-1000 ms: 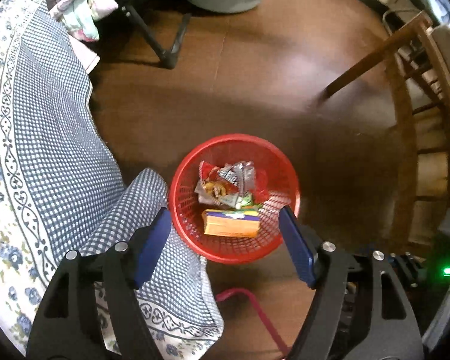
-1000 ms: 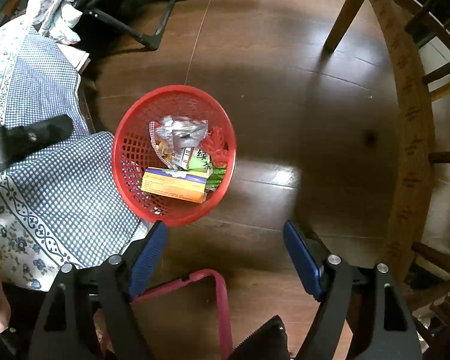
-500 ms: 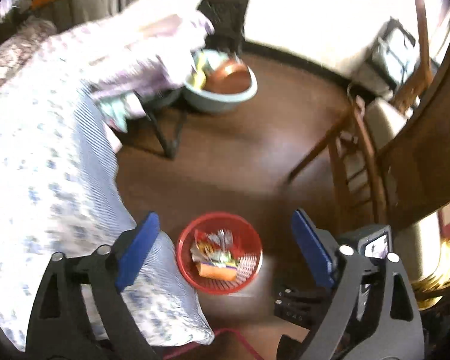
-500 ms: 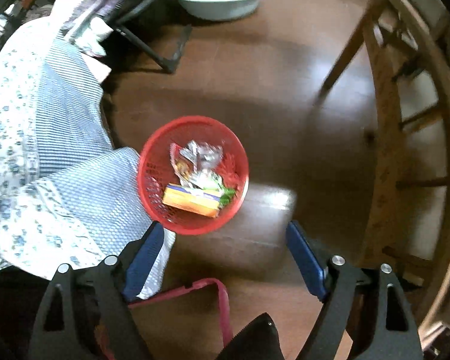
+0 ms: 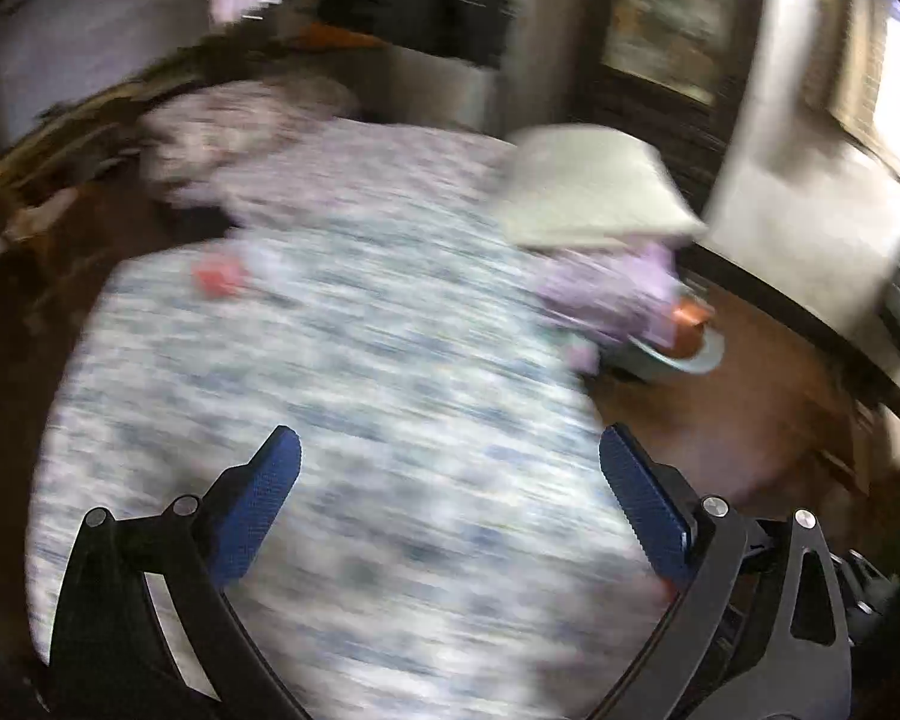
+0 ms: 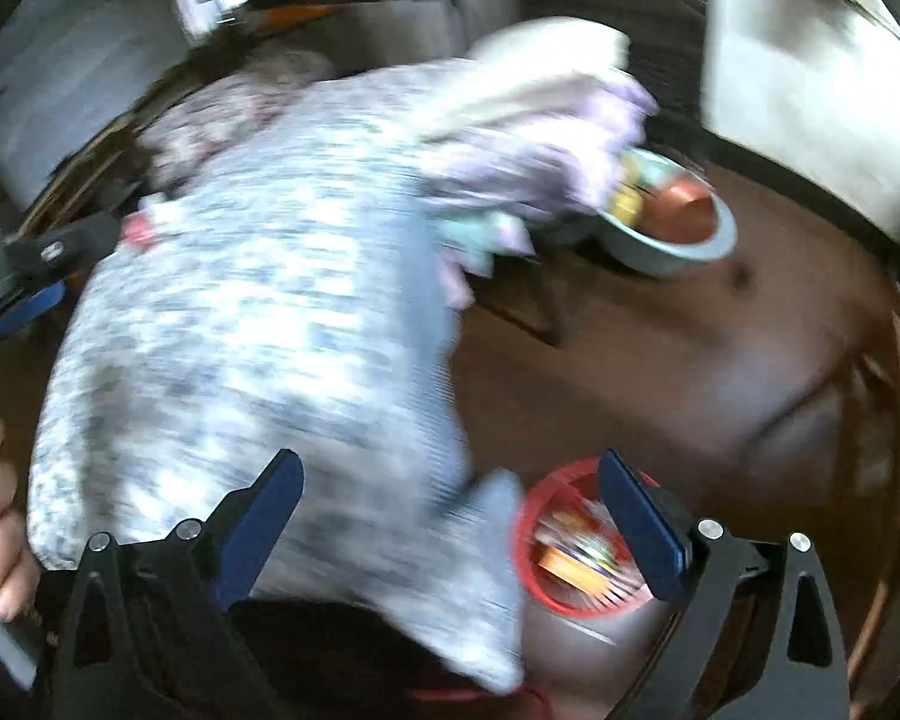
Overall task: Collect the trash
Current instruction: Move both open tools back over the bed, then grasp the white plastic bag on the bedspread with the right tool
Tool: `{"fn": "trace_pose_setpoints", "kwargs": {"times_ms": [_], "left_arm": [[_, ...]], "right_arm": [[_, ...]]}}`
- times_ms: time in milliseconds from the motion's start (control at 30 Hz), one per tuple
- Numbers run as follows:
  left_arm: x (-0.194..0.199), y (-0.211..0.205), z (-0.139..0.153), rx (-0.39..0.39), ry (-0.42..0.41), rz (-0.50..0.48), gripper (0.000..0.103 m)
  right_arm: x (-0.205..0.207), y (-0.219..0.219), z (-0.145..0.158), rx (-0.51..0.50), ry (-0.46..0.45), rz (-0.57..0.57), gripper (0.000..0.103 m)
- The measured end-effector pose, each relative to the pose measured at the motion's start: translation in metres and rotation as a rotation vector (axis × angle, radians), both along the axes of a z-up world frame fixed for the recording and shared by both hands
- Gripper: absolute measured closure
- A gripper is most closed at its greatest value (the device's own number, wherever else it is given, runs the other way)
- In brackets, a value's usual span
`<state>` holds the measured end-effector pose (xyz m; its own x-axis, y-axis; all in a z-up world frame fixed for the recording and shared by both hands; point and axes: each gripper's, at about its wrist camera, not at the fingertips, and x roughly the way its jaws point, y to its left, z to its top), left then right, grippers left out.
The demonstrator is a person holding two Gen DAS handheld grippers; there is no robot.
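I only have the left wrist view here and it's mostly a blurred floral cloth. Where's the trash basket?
Observer: The red basket shows only in the right wrist view, on the brown floor at the edge of the floral cloth, partly behind the right claw.
Operator: Anything in it?
Observer: Yes, blurred wrappers and an orange box lie inside.
Operator: Is the right claw carrying trash?
Observer: No, its jaws stand apart with nothing between them.
Operator: What's the pale dish at my right edge?
Observer: A pale basin on the floor holding a copper-coloured bowl, seen more fully from the right wrist.
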<state>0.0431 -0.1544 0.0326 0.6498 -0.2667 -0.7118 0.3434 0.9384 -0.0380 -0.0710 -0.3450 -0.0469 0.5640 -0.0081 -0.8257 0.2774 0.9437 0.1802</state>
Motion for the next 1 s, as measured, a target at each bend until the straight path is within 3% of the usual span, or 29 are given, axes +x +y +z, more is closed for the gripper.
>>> {"fn": "trace_pose_setpoints", "kwargs": {"times_ms": [100, 267, 400, 533, 733, 900, 1000], "left_arm": [[0.038, 0.049, 0.003, 0.062, -0.041, 0.151, 0.007], [0.092, 0.130, -0.002, 0.038, -0.048, 0.391, 0.007], [0.113, 0.178, -0.018, 0.016, 0.005, 0.537, 0.007], [0.110, 0.197, -0.014, -0.015, -0.007, 0.611, 0.007], [0.113, 0.208, -0.019, -0.060, 0.016, 0.619, 0.007], [0.119, 0.213, -0.027, -0.059, 0.043, 0.639, 0.007], [0.122, 0.220, -0.033, -0.069, 0.068, 0.646, 0.007]], "right_arm": [[0.043, 0.045, 0.007, -0.001, -0.017, 0.091, 0.007], [0.106, 0.100, 0.016, 0.015, -0.049, 0.160, 0.007], [0.139, 0.131, 0.017, -0.005, -0.051, 0.186, 0.006], [0.172, 0.150, 0.020, -0.039, -0.048, 0.203, 0.006], [0.243, 0.165, 0.037, -0.122, -0.102, 0.226, 0.006], [0.321, 0.184, 0.028, -0.183, -0.051, 0.308, 0.008], [0.349, 0.199, 0.014, -0.279, -0.001, 0.368, 0.017]]}}
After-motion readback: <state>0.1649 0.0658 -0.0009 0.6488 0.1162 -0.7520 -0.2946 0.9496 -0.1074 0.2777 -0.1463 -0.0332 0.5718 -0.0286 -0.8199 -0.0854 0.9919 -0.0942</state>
